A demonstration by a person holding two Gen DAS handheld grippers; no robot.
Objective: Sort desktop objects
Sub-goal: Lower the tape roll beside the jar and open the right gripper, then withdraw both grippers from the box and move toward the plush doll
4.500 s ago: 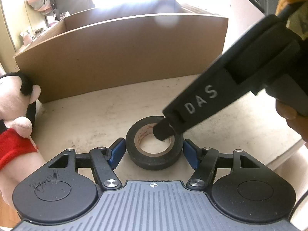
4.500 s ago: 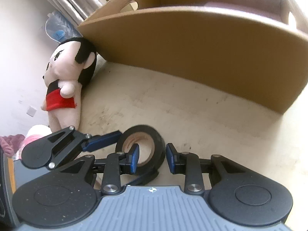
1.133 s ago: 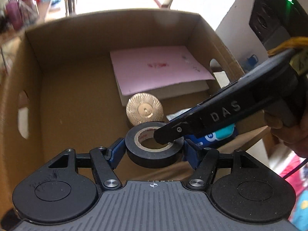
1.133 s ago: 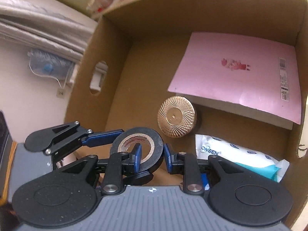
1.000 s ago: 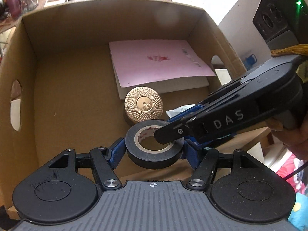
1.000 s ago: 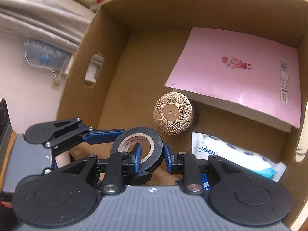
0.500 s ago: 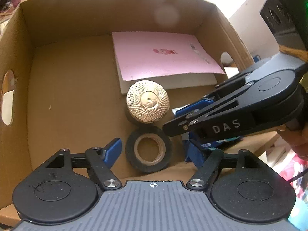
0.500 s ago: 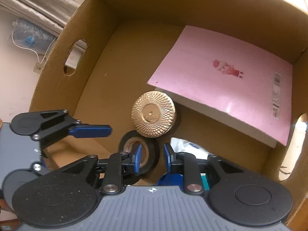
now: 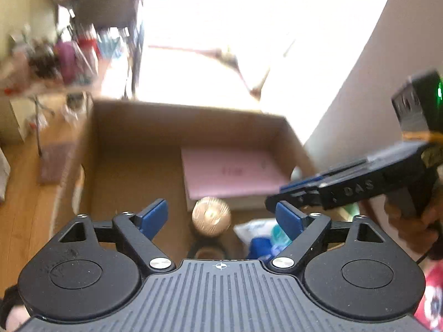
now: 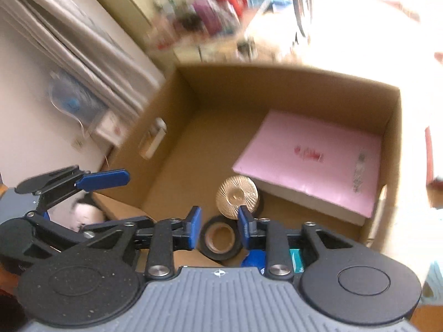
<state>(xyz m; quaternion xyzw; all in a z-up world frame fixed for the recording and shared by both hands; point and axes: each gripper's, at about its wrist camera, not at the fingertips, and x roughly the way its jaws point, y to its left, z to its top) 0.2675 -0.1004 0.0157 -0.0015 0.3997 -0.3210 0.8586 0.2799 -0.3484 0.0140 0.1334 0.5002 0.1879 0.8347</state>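
A black electrical tape roll (image 10: 220, 237) lies flat on the floor of the cardboard box (image 10: 393, 127), beside a gold round tin (image 10: 237, 197), pink book (image 10: 310, 163) and wipes pack (image 9: 263, 235). Left gripper (image 9: 221, 215) and right gripper (image 10: 218, 228) hover above, spread apart, empty. Tape appears sorted; further items may remain.

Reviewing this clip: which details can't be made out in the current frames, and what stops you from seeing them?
- Black tape roll: left wrist view, lower half hidden behind the gripper body.
- Wipes pack: both views, label blurred and covered by gripper fingers.
- Pink book: right wrist view, cover print motion-blurred.
- Room beyond the cardboard box: both views, blurred and overexposed.
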